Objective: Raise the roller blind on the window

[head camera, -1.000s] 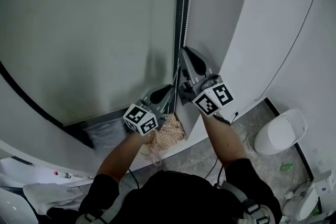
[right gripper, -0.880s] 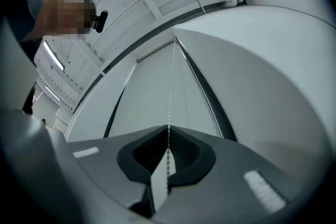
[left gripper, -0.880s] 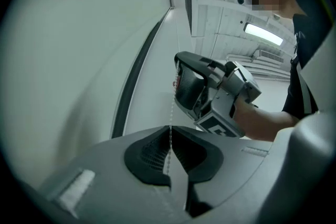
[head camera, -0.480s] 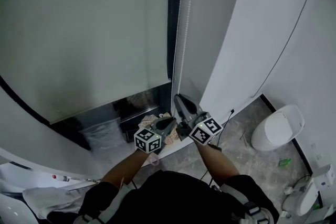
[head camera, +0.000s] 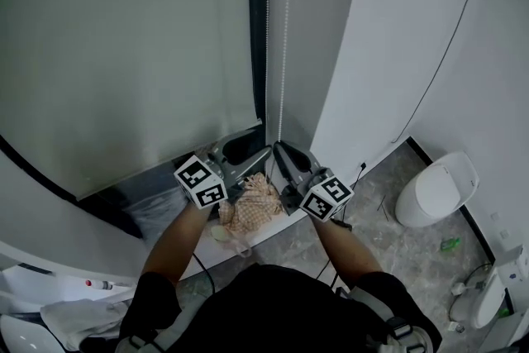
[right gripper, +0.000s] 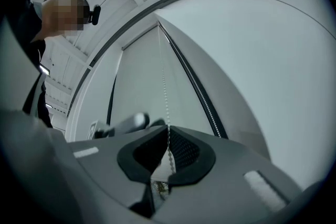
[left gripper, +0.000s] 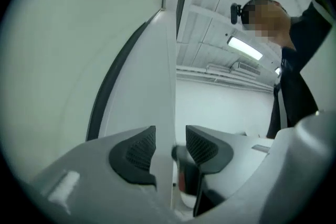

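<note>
A: So where is the pale grey fabric roller blind (head camera: 124,54) hung?
B: Over the window (head camera: 258,54), left of its white bead chain (head camera: 286,29), which is clamped by the right hand-held gripper (head camera: 281,150).
A: The left hand-held gripper (head camera: 248,150)?
B: Just opened, nothing pressed.

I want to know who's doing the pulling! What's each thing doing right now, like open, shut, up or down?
Roller blind: mostly down, with a dark gap below its bottom edge.
Bead chain: hanging straight, pinched low down.
Right gripper: shut on the bead chain.
Left gripper: open, jaws just opened, nothing gripped between them.
Toilet: lid down.
Checked cloth: crumpled.
</note>
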### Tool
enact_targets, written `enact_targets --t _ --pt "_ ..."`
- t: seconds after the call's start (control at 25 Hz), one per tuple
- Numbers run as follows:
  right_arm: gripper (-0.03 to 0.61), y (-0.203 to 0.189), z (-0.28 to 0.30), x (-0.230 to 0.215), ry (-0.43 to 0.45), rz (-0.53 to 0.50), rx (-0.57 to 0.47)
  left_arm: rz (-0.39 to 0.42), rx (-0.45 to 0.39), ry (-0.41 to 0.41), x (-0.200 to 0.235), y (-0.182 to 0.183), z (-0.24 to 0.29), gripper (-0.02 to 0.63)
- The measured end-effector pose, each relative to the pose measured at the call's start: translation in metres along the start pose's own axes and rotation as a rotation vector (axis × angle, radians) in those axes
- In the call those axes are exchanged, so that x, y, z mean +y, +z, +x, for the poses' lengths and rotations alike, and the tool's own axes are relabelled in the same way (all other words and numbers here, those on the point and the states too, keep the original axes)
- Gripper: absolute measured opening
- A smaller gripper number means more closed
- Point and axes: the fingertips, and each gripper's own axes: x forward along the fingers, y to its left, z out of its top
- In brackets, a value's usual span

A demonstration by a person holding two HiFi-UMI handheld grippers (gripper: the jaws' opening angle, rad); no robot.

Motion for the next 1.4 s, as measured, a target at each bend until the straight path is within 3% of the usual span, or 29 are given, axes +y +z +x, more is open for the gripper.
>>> enact_targets --t 0.12,0.24,0.56,0.64,0.72,0.88,1.12,1.4 --pt "0.015 -0.001 -0.001 0.001 0.004 0.011 -0.003 0.016 -0.104 -0.047 0.003 0.073 0.031 0.186" --pt "0.015 -0.003 -0.002 -0.001 0.013 -0.002 0.002 0.028 -0.142 -0.091 -0.001 0.113 0.06 0.185" --pt "0.015 -0.004 0.002 0.002 0.015 -0.001 0.011 0.077 -0.225 -0.111 0.0 0.16 0.083 0.165" --pt "0.015 -0.004 0.003 0.001 0.019 -0.006 0.013 0.09 -0.24 -0.101 0.001 0.167 0.083 0.075" --pt "0.015 -0.003 0.004 0.001 0.02 -0.007 0.014 0.074 -0.251 -0.106 0.001 0.169 0.083 0.025" --pt "0.015 -0.005 0.003 -0.002 0.024 -0.009 0.016 0.013 -0.286 -0.112 0.002 0.168 0.082 0.015" --pt "0.015 -0.009 -0.006 -0.001 0.011 0.02 0.022 0.004 -0.337 -0.096 0.0 0.162 0.072 0.012" --pt "0.014 -0.11 -0.057 -0.013 -0.065 0.098 0.208 -0.223 -0.347 -0.09 -0.004 0.066 0.038 0.014"
